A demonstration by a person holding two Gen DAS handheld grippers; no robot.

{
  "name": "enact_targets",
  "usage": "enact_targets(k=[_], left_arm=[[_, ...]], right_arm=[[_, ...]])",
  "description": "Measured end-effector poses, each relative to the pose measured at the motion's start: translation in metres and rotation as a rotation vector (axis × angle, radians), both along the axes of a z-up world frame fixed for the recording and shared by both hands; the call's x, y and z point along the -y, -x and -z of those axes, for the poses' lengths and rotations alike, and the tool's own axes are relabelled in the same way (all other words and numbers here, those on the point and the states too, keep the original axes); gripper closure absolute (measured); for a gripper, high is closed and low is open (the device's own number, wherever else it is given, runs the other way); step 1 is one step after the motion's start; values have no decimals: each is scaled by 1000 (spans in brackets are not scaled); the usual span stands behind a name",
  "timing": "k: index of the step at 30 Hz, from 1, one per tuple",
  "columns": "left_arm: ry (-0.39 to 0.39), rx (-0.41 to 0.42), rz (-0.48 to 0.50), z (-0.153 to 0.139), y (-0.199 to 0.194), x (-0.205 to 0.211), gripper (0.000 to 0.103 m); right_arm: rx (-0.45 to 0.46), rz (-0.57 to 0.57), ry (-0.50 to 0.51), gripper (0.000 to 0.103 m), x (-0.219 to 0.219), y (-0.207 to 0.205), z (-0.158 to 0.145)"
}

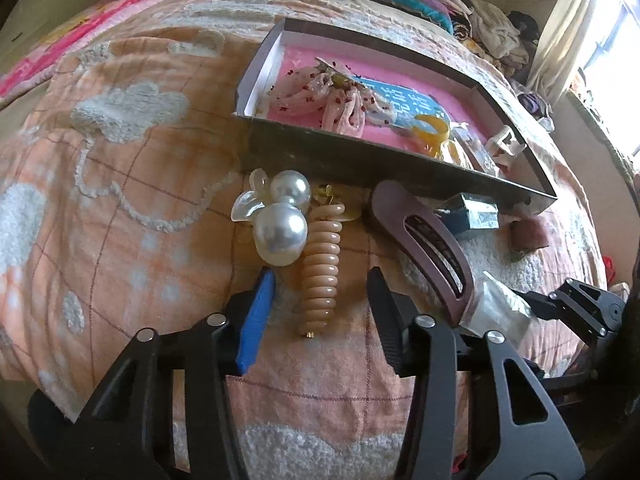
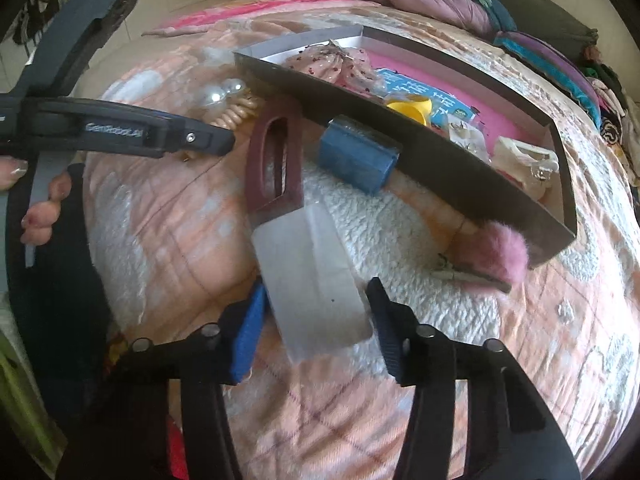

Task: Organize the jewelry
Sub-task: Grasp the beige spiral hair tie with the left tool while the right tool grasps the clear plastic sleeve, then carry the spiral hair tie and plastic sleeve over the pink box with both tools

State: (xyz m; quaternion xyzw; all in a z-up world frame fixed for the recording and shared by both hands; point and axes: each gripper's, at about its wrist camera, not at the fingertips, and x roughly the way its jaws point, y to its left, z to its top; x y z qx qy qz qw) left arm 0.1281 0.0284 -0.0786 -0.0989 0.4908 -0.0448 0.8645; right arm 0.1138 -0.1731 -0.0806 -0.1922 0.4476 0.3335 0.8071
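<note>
While the right gripper (image 2: 316, 286) pinches the clear packet (image 2: 308, 248), the left gripper (image 1: 321, 280) stands spread around the beige coil hair tie (image 1: 320, 248) (pads not touching it), its long axis running six to twelve toward the tray (image 1: 360, 160).

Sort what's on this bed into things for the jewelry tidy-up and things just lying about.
For the job:
pearl clip
coiled hair tie
maroon hair clip
clear packet
blue box
pink pompom clip
tray

Lying about:
blanket
clothes pile
curtain
</note>
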Motion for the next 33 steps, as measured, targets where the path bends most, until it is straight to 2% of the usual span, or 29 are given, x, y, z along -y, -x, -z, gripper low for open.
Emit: enact_targets(k=[2,5,19,33], left_arm=[[13,-6,11,1,1,2,88],[12,-8,24,1,4,5,92],[24,24,84,-12,33,25,93],[27,112,71,-51,58,15,93]], right_arm=[[-9,21,-19,58,6,4,-1],[-15,55,-46,59,17,12,-3],[-34,246,-149,64,77,36,-14],[30,286,-245,64,95,47,-54]])
